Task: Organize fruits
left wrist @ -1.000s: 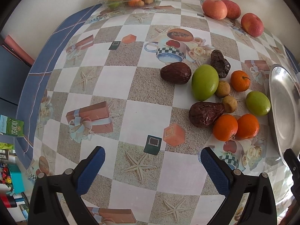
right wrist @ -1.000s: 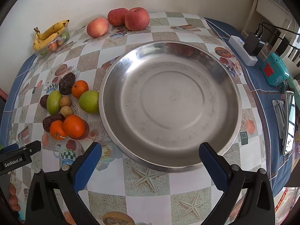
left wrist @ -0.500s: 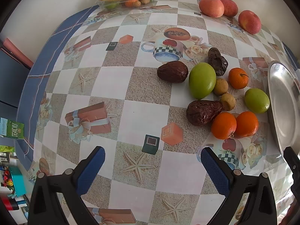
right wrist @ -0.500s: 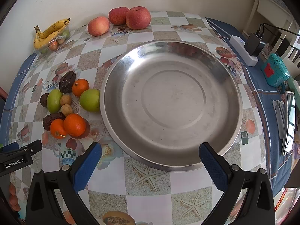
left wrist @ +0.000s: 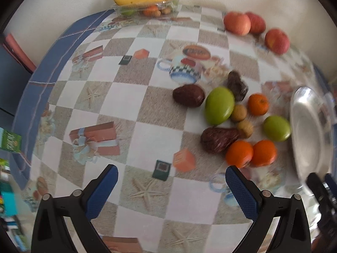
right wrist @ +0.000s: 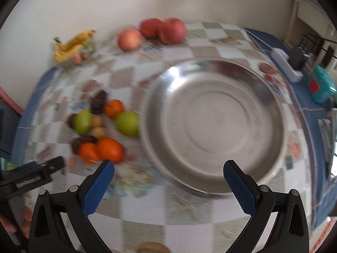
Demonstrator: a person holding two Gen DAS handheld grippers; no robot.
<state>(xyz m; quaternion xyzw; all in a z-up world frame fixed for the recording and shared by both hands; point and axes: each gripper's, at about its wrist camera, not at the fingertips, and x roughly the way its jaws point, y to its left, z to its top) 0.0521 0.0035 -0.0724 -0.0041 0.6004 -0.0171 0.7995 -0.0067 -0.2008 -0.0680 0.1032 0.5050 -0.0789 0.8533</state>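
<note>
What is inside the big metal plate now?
The metal plate holds no fruit; its bare inside shows only reflections. The right gripper's fingers cover small parts of its near rim. Both grippers are open.

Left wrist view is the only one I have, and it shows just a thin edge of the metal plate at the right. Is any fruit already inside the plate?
Observer: No. The right wrist view shows the whole metal plate, and it is empty.
Operator: Does the right gripper hold something?
Observer: Nothing. The right gripper has its jaws wide apart, and the plate's near rim shows between them.
Operator: What lies on the far side of the plate from the fruit?
Observer: A white power strip and a teal box.
</note>
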